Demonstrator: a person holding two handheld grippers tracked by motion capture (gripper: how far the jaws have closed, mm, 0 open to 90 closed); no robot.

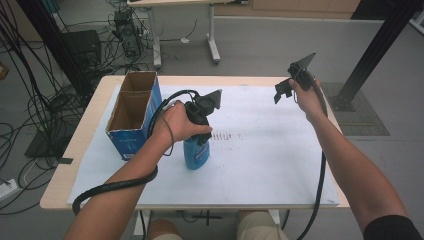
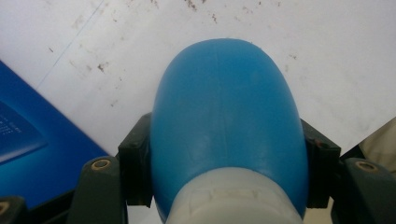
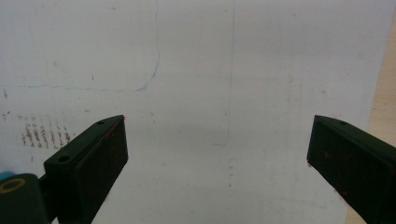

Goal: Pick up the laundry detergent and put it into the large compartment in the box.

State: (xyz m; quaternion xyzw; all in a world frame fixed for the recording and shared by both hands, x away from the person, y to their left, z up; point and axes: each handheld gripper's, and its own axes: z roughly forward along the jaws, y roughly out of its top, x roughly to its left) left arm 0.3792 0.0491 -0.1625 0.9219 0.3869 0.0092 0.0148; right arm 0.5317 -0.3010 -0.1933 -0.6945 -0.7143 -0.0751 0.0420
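A blue plastic bottle (image 1: 196, 154) stands upright on the white sheet (image 1: 265, 155), just right of an open blue cardboard box (image 1: 131, 114). My left gripper (image 1: 201, 135) comes down on its top and is shut on it. In the left gripper view the bottle (image 2: 224, 116) with its pale neck (image 2: 233, 200) sits clamped between the two black jaws, and my left gripper (image 2: 227, 154) presses both sides. My right gripper (image 1: 284, 90) is held in the air over the table's far right. Seen from its own camera, my right gripper (image 3: 217, 158) is wide open with nothing between the jaws.
The box (image 2: 28, 149) lies close to the left of the bottle and is empty inside as far as I can see. The wooden table (image 1: 82, 137) shows around the sheet. Faint brown marks (image 3: 44, 135) stain the sheet. Cables and table legs lie beyond the far edge.
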